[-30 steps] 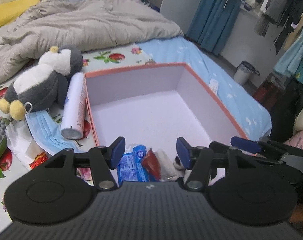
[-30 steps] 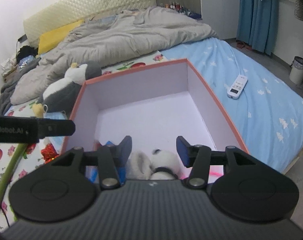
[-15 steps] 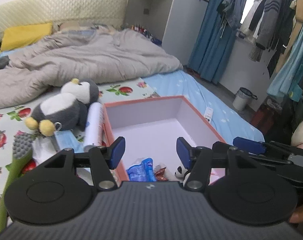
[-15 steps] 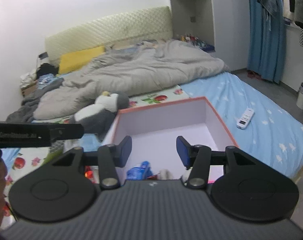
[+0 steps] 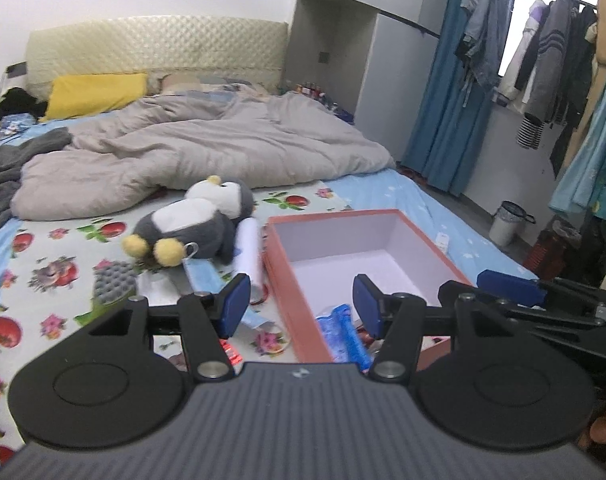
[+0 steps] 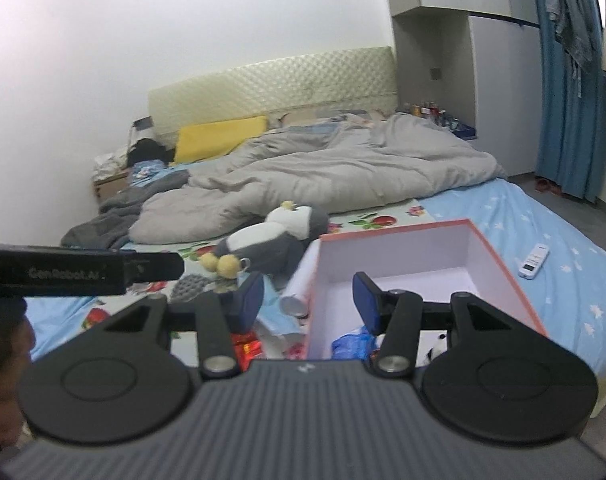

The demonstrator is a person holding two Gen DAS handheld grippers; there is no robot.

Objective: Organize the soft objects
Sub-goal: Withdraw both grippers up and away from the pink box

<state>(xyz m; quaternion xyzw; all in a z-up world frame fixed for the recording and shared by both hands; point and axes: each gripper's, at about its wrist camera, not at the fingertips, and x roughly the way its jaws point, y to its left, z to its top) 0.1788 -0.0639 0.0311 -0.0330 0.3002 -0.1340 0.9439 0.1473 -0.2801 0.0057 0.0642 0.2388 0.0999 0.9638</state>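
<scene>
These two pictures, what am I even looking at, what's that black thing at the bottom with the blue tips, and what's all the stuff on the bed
No robot arm here: a person carries hand-held tongs in each hand, each with a wide-angle camera looking forward along its two fingers. One picture is from the left tongs, the other from the right tongs. The black shape at the bottom is the tool itself; the blue tips are its pads. Both tongs stand open and hold nothing.

On the bed sits a box with a salmon rim and pale inside, with a blue packet and small items at its near end. Left of it lie a white cylinder, a penguin plush, a blue face mask and a grey sponge-like pad. A grey duvet lies behind, and a white remote right of the box.
</scene>
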